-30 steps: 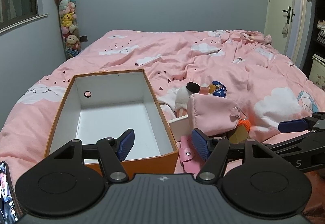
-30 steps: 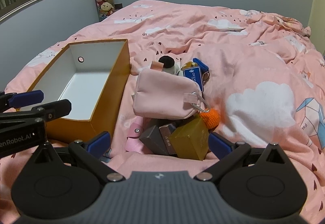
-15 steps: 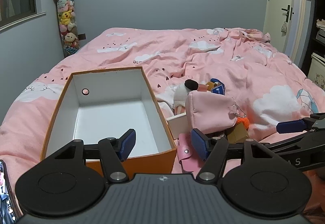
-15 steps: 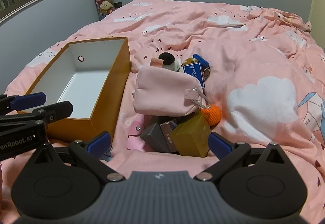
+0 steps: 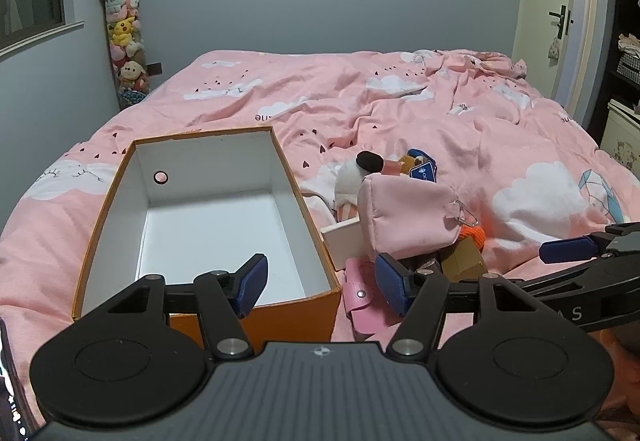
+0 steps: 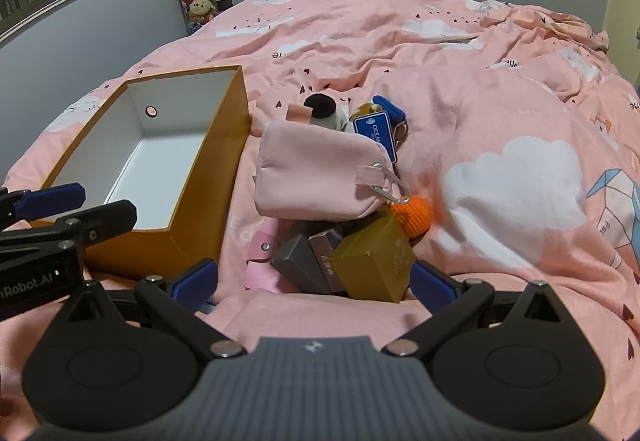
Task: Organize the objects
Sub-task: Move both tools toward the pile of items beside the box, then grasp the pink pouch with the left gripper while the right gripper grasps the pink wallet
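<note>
An orange cardboard box (image 5: 132, 209) with a white inside stands open and empty on the pink bed; it also shows as the box (image 6: 216, 145) in the right wrist view. Right of it lies a heap: a pink pouch (image 6: 320, 173), a yellow-brown block (image 6: 376, 261), a dark grey box (image 6: 300, 265), an orange knitted ball (image 6: 412, 217), a blue tag (image 6: 376, 133), a panda plush (image 6: 324, 109) and a pink snap strap (image 5: 360, 297). My left gripper (image 5: 320, 281) hovers open over the box's near right corner. My right gripper (image 6: 316, 277) is open just before the blocks, nothing between its fingers.
The pink cloud-print duvet (image 5: 440, 113) covers the whole bed. A hanging column of plush toys (image 5: 124, 41) stands in the far left corner. A door (image 5: 560, 21) and shelves lie at the right. A phone screen edge (image 5: 8, 381) shows at the bottom left.
Both views have shifted only slightly; the box and heap lie as before. Neither gripper has taken hold of anything.
</note>
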The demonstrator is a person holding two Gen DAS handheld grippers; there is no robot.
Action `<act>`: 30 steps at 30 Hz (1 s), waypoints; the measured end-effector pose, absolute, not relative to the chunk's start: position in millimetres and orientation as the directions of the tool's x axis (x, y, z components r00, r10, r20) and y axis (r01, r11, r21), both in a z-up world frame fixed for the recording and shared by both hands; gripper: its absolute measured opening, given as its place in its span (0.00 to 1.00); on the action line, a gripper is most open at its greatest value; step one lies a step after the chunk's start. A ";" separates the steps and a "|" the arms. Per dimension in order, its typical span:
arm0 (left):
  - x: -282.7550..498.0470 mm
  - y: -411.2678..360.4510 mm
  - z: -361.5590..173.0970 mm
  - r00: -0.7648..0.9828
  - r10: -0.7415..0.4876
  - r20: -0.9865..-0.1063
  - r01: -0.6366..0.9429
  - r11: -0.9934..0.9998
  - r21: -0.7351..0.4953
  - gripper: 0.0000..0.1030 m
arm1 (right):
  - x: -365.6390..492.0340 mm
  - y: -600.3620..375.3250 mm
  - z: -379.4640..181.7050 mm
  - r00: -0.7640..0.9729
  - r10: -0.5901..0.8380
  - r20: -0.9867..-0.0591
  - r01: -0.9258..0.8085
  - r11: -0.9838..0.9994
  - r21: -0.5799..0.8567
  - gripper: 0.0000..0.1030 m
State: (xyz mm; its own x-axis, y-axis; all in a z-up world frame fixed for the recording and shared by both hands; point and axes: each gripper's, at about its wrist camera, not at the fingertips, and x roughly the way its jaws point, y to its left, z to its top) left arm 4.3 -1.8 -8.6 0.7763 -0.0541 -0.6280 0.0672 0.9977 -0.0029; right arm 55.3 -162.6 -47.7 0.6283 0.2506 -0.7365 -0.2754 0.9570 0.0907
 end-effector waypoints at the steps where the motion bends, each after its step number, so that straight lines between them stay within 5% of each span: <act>1: 5.1 -1.2 -9.0 0.774 -0.057 -0.631 0.070 0.998 -0.005 0.70 | 55.7 -162.6 -48.1 0.627 0.250 -0.738 -0.275 0.957 0.092 0.99; 6: 10.5 -2.7 -8.4 0.763 -0.092 -0.640 0.110 0.994 -0.011 0.60 | 59.3 -165.6 -49.3 0.618 0.262 -0.741 -0.278 0.955 0.105 0.98; 10: 18.8 -7.4 -5.0 0.755 -0.140 -0.640 0.175 0.985 -0.009 0.50 | 68.8 -171.4 -50.3 0.610 0.268 -0.746 -0.265 0.956 0.126 0.75; 13: 26.8 -17.7 -1.6 0.762 -0.152 -0.629 0.237 0.970 0.052 0.45 | 79.5 -180.3 -52.6 0.597 0.274 -0.753 -0.239 0.958 0.159 0.67; 22: 63.3 -76.3 -24.2 0.728 -0.216 -0.651 0.482 0.836 0.261 0.45 | 112.7 -195.1 -62.6 0.581 0.250 -0.775 -0.208 0.966 0.156 0.28; 30: 87.0 -123.2 -76.0 0.666 -0.114 -0.738 0.623 0.628 0.466 0.58 | 140.1 -207.0 -80.1 0.564 0.259 -0.784 -0.191 0.965 0.182 0.23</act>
State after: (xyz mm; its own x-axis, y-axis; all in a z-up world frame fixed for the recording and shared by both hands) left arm 87.0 -123.2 -76.0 0.6655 -0.1137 -0.7377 0.6234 0.6281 0.4657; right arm 140.1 -206.9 -80.1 0.5636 0.2594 -0.7843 -0.1907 0.9646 0.1820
